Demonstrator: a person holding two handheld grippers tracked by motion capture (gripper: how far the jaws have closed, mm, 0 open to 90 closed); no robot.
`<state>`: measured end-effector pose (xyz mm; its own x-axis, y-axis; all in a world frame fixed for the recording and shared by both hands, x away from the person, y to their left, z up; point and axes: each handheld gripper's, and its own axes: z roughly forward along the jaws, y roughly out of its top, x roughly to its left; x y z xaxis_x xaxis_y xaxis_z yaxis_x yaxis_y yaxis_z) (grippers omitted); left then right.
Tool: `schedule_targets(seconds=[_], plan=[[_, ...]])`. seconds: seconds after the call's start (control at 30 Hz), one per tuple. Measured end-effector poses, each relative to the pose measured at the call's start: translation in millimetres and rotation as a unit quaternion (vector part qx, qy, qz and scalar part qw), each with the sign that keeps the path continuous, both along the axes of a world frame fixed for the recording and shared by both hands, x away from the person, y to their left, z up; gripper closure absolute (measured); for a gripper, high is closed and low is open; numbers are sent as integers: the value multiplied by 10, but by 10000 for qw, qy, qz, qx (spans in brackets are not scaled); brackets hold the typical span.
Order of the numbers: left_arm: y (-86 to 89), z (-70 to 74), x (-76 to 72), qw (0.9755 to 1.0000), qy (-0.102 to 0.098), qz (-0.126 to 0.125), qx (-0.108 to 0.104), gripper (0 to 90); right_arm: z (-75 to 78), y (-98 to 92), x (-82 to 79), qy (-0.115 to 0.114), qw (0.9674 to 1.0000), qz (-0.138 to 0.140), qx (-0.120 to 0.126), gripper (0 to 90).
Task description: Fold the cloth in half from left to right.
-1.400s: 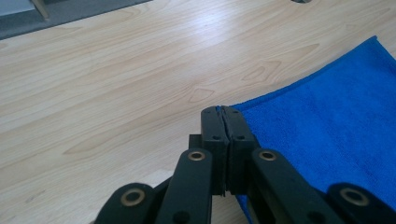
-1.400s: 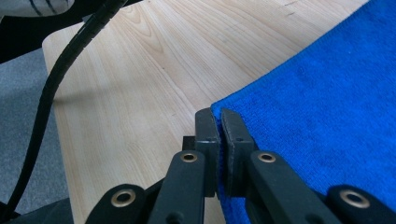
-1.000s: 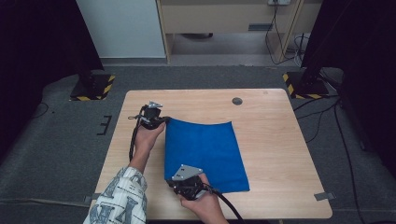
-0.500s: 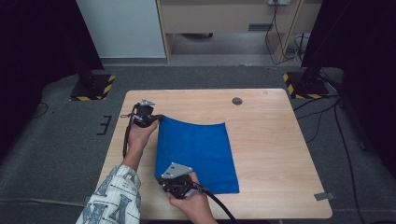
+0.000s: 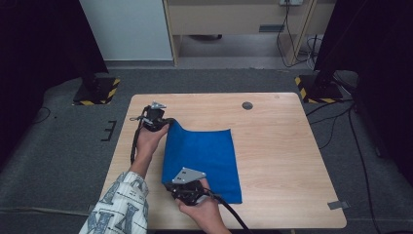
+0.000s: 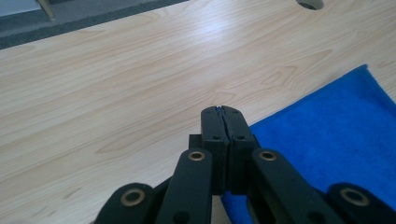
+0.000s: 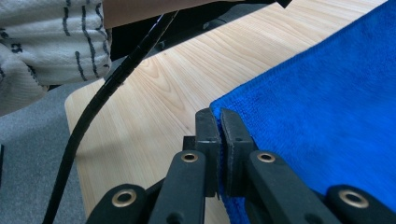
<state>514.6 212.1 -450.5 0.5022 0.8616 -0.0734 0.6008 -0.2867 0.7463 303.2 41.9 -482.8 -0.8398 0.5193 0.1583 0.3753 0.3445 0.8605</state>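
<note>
A blue cloth [image 5: 204, 158] lies spread on the wooden table [image 5: 272, 146], left of the middle. My left gripper [image 5: 168, 123] is shut on the cloth's far left corner, which is lifted slightly. In the left gripper view the jaws [image 6: 222, 114] are pressed together with the blue cloth [image 6: 336, 144] trailing away to the right. My right gripper [image 5: 168, 184] is shut on the cloth's near left corner. Seen from the right gripper view, its jaws [image 7: 218, 116] pinch the edge of the cloth [image 7: 327, 107].
A round dark grommet hole [image 5: 247, 105] sits near the table's far edge. The right half of the table is bare wood. Yellow-black striped stand feet [image 5: 97, 90] rest on the grey carpet beyond the table corners. A black cable [image 7: 107, 88] trails from the left gripper.
Both grippers have dragged the cloth leftward across the table. It now lies nearer the left edge than a second ago.
</note>
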Motion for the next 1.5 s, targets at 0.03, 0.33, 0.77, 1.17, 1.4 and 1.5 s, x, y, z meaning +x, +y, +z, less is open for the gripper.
schedule_targets(seconds=[0.03,0.33,0.77,1.17,1.4,1.5], plan=[[-69,-21,12,10000,20,-18,16,884,-24,-101,-2,40,10000,-32,-14,874],[-538,-181,99,9999,81,-119,-28,884,-115,-514,18,215,9995,-216,-50,875],[-982,-109,100,9992,-22,-393,-108,884,6,-871,-73,56,9991,-373,-188,875],[-1295,-266,152,9982,95,-583,-99,884,-123,-1104,-84,159,9979,-466,-418,872],[-1418,-329,157,9977,168,-654,-102,884,-141,-1207,-109,178,9974,-515,-476,870],[-1445,-343,158,9976,175,-657,-113,884,-156,-1248,-107,196,9970,-578,-468,871]])
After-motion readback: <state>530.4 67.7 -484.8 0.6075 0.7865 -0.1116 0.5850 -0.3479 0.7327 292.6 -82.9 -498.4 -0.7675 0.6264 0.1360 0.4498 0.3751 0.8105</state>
